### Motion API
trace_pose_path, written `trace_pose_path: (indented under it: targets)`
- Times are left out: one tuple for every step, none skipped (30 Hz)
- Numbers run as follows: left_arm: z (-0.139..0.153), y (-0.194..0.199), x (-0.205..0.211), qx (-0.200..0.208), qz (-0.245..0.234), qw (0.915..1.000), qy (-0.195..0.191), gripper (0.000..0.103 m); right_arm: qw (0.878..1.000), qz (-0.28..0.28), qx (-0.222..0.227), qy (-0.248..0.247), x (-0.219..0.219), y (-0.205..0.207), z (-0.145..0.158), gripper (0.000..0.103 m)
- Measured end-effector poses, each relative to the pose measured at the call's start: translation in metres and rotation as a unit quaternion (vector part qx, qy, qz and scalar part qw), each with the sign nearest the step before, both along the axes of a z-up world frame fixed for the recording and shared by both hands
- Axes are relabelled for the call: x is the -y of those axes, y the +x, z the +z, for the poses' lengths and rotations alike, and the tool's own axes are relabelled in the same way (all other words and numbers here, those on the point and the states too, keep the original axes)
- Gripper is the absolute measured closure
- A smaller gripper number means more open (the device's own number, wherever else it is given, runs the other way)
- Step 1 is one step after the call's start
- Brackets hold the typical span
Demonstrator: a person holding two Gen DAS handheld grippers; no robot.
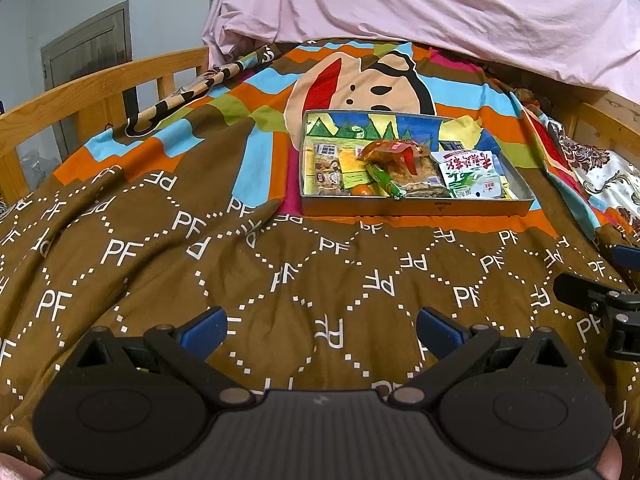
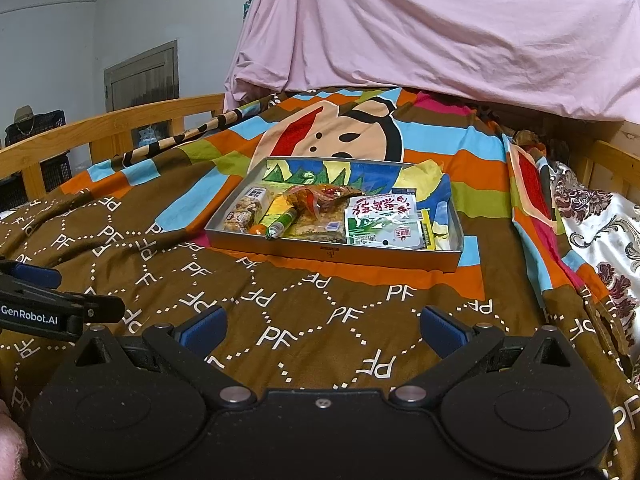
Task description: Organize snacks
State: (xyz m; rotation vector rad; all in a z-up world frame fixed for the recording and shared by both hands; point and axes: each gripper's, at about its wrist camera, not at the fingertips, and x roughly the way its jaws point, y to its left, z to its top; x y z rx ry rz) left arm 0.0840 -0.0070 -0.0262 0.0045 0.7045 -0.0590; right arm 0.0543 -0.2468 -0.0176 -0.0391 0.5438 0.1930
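Your left gripper point(image 1: 322, 330) and right gripper point(image 2: 322, 330) both hover spread and empty above the brown bedspread point(image 1: 280, 280). Well ahead of them on the bed, the tin tray point(image 2: 456, 240) holds the snack packets point(image 2: 382, 220).

Mixed snack packets point(image 1: 404, 172) lie piled in a shallow metal tray point(image 1: 416, 206) on the bedspread

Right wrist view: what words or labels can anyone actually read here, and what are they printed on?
"GenRobot.AI": white letters on the black left gripper.
"PF": white letters repeated over the brown patterned bedspread.
Red Chinese characters on the white-and-green snack packet in the shallow metal tray: not legible.
Other snack wrappers: too small to read.
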Motion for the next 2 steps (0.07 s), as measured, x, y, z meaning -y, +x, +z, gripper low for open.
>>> trace_pose_path:
  targets:
    - [-0.0001, 0.0002, 0.0000, -0.001, 0.000, 1.0000, 0.000, 0.000, 1.000, 0.000, 0.000, -0.001, -0.0002, 0.0008, 0.0003, 0.001]
    - [-0.0002, 0.0003, -0.0001, -0.002, 0.001, 1.0000, 0.001, 0.000, 1.000, 0.000, 0.000, 0.000, -0.0003, 0.0008, 0.0002, 0.001]
